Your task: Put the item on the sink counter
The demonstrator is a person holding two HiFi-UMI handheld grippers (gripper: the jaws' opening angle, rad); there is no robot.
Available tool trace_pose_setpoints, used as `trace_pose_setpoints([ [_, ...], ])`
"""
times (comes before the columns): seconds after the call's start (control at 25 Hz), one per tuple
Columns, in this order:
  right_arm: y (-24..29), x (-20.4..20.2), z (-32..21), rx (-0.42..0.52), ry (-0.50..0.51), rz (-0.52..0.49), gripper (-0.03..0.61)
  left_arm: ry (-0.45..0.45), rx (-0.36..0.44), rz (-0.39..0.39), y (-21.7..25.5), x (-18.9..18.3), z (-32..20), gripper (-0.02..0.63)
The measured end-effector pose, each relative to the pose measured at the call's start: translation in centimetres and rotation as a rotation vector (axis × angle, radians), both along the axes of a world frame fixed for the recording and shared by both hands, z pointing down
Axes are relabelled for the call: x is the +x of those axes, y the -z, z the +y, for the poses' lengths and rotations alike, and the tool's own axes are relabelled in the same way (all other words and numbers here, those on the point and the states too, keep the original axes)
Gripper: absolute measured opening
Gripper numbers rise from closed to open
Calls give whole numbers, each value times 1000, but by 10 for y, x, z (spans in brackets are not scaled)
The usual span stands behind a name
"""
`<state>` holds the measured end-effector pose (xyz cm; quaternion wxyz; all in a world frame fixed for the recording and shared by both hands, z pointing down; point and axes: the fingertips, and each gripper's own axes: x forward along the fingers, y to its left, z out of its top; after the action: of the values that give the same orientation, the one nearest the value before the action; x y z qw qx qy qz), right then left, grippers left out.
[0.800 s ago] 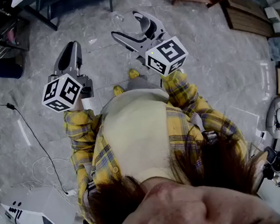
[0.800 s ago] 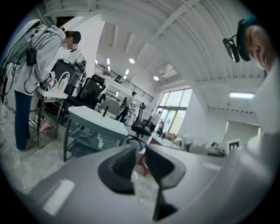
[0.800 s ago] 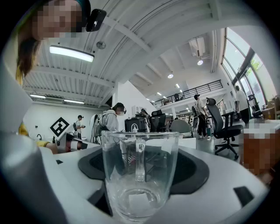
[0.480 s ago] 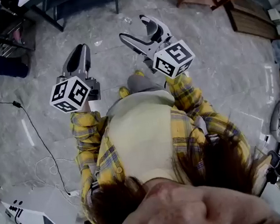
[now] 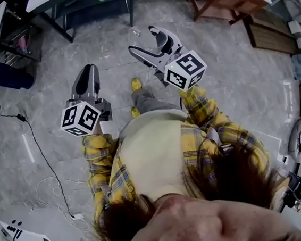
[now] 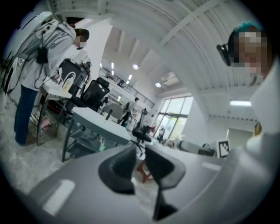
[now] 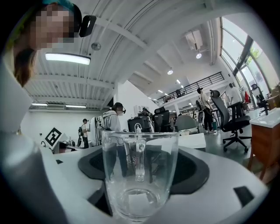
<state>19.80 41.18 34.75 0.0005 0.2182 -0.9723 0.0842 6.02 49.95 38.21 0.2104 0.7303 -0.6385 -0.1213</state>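
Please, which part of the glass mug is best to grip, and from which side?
The glass mug by its straight wall, jaws on opposite sides, coming level from the side away from the handle; it sits upright in the right gripper so.

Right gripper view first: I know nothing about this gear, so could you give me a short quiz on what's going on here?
1. True or false: the right gripper holds a clear glass mug between its jaws.
2. Multiple choice: the left gripper carries A) a sponge, B) nothing, C) a plate.
3. Short answer: is the mug upright or tipped over?

Key: 1 true; 2 B, as its jaws are together with nothing between them; 3 upright, with the rim on top.
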Motion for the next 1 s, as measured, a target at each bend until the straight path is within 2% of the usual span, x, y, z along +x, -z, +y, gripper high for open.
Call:
trace_pose_setpoints([
  [0.36,-2,-56,-68,-7,75,-19,359,20,-4,-110,7,-42,-78,54],
  [0.56,-4,-77,-116,-7,79,-16,359,-16,25,-62,15,-58,-131,52],
  [0.72,-3,-84,-153,-8,91,-27,359,36,43,-70,18,-71,-175,5],
  [1.0,-10,-92,-203,-19,102,-27,359,17,-31,-118,6,-69,-242,5],
])
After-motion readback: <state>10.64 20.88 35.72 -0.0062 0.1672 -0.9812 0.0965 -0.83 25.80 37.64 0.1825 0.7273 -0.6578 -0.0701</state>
